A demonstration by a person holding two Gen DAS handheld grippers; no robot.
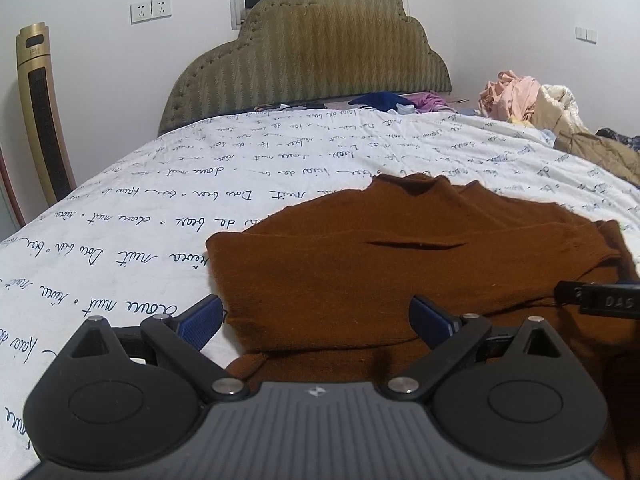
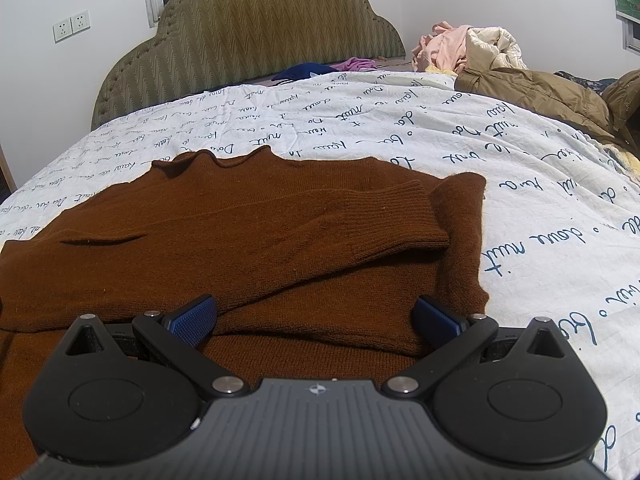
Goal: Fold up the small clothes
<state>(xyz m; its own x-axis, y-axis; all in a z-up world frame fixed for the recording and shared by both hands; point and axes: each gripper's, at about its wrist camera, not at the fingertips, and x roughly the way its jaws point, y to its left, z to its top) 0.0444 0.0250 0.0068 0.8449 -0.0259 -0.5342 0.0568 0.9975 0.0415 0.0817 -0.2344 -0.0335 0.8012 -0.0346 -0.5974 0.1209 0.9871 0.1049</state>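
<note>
Brown sweater [image 2: 248, 236] lay flat on the bed's white script-print sheet [image 1: 120, 216], sleeves folded across the body. Left tongs [image 1: 316, 318] and right tongs [image 2: 316, 316] both spread apart at its near hem, gripping nothing. Olive padded headboard [image 1: 320, 60] behind; clothes pile [image 2: 480, 56] far right; white walls, twin sockets [image 1: 151, 10].

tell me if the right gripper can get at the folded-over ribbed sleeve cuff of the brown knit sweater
Probably yes: the right gripper is open, and the ribbed sleeve cuff lies on top of the brown knit sweater ahead, uncovered.

Brown knit sweater [image 2: 248, 232] lies flat on the bed, sleeves folded across.
</note>
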